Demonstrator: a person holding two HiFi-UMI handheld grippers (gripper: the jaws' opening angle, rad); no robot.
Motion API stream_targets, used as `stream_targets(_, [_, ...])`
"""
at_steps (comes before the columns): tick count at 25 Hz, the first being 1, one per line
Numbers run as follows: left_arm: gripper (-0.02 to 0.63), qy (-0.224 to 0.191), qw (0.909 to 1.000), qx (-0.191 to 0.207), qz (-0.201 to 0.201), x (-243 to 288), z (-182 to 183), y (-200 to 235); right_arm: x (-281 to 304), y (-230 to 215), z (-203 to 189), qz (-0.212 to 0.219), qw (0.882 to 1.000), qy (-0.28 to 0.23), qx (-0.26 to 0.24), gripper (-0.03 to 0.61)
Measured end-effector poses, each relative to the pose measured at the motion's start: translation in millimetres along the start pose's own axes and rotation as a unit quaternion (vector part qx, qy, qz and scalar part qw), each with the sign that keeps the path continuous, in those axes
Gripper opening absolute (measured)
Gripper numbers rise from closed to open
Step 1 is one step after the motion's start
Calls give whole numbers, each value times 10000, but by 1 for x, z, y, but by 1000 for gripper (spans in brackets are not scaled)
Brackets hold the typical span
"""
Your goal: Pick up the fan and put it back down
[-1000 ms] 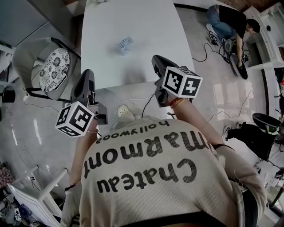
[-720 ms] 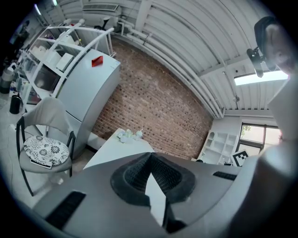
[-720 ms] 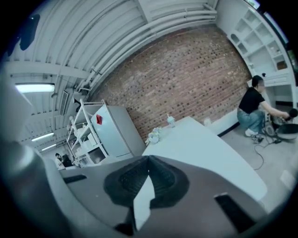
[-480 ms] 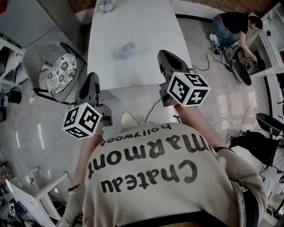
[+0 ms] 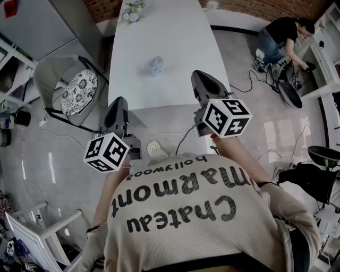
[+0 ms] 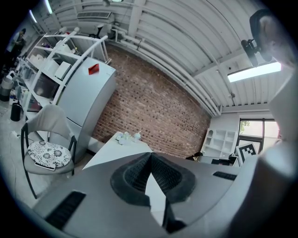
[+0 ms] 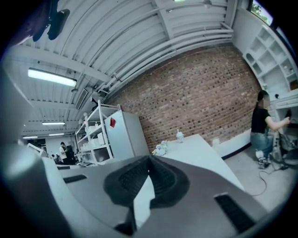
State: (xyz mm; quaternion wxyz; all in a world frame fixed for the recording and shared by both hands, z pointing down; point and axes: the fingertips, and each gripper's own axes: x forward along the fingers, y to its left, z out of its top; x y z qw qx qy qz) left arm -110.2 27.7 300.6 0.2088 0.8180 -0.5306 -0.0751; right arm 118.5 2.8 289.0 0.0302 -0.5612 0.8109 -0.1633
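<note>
A small pale fan (image 5: 154, 65) stands alone on the long white table (image 5: 175, 37), past its middle. My left gripper (image 5: 119, 102) hovers off the table's near left corner, jaws shut on nothing. My right gripper (image 5: 201, 76) is over the table's near right edge, also shut and empty. Both point toward the far end, well short of the fan. In the left gripper view the left gripper (image 6: 150, 155) has its pads meeting at the tip; the right gripper (image 7: 149, 158) shows the same in its own view. The jaws hide the fan in both gripper views.
A chair with a patterned cushion (image 5: 78, 85) stands left of the table. Small flowers and a cup (image 5: 133, 9) sit at the table's far end. A person (image 5: 281, 32) crouches by cables on the floor at the right. A grey fridge (image 6: 86, 102) and shelves stand at the left.
Both grippers have moved forward toward the table, the right one rising. The head view has tipped up, so the table's far end and brick wall now show.
</note>
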Motion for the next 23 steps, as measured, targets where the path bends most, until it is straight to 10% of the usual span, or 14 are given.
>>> stream_targets(23, [2,165,9994,-298,114,-34,-49,-28,-45,-14,-34,53,9987,475,-196,3])
